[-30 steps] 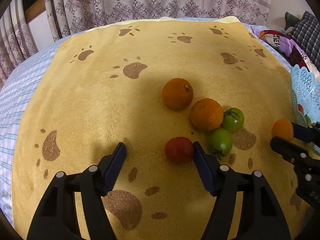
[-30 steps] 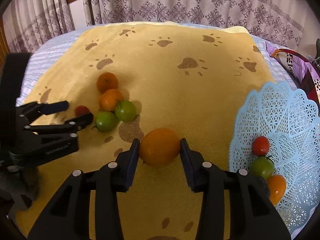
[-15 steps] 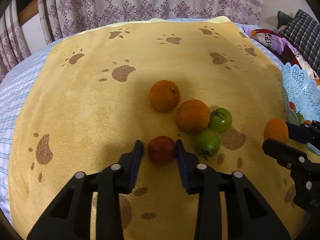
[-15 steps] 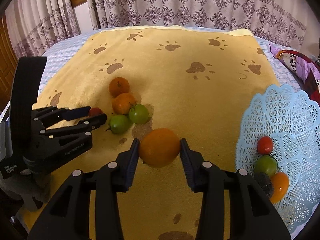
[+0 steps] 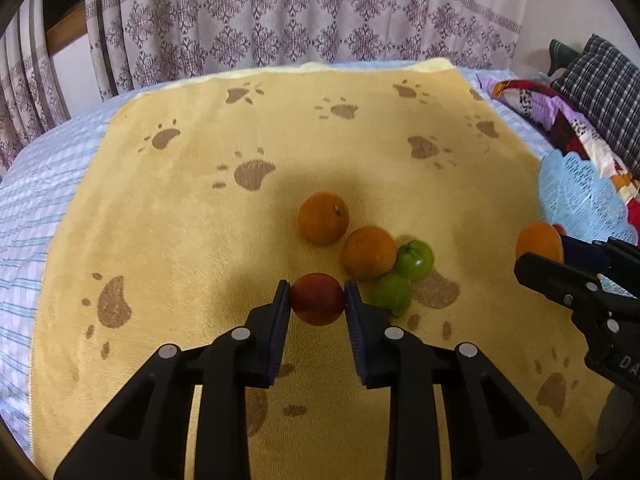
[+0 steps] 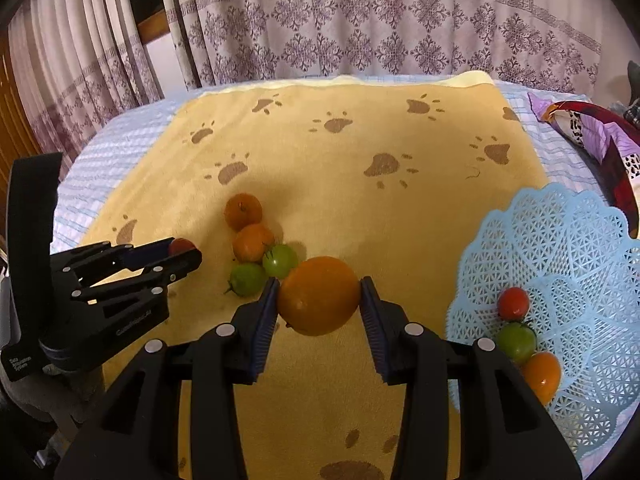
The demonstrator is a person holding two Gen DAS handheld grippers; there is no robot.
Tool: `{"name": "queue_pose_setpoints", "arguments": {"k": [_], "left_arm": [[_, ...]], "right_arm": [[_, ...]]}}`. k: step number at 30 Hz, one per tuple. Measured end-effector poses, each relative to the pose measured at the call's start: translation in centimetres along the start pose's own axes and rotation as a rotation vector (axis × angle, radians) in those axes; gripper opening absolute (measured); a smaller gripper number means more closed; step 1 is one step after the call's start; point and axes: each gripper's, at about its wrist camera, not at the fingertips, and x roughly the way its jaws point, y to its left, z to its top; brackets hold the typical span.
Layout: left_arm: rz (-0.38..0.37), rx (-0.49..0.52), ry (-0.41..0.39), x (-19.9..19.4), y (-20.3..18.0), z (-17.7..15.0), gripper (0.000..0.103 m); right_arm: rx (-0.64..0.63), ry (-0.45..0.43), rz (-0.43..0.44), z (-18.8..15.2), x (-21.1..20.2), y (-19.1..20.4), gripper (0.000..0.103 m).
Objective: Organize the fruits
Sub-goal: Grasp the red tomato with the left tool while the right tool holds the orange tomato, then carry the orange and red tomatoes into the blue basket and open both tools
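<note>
The left gripper fingers clamp a red tomato over the yellow blanket, the right gripper fingers pinch an orange, and beyond lie two oranges touching two green tomatoes, with the blue basket to the right.
</note>
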Motion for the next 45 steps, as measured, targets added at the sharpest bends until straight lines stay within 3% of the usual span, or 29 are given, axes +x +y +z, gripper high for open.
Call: {"name": "queue_pose_setpoints", "arguments": {"k": [15,30,37,45], "left_arm": [[-0.059,0.049,-0.094,-5.1,-4.6,1.8,0.028],[-0.171,0.104,-0.115,-5.8,-11.0,3.6,0.028],[-0.204,0.149,-0.119,-5.8,-13.7,4.1,0.028],[-0.238,0.196,-0.11,-5.5,-16.9,3.9,0.028]], "right_arm": [[0.124,-0.133,-0.01,2.9,-5.3,-3.9,0.042],[0.258,-0.185,-0.086,4.0,-8.3,-9.5,0.042],[0.272,-0.167,-0.164,2.9,-9.7,-12.8,0.042],[0.338,-0.11,-0.232,-1.1,-9.4,-17.2,0.042]]}}
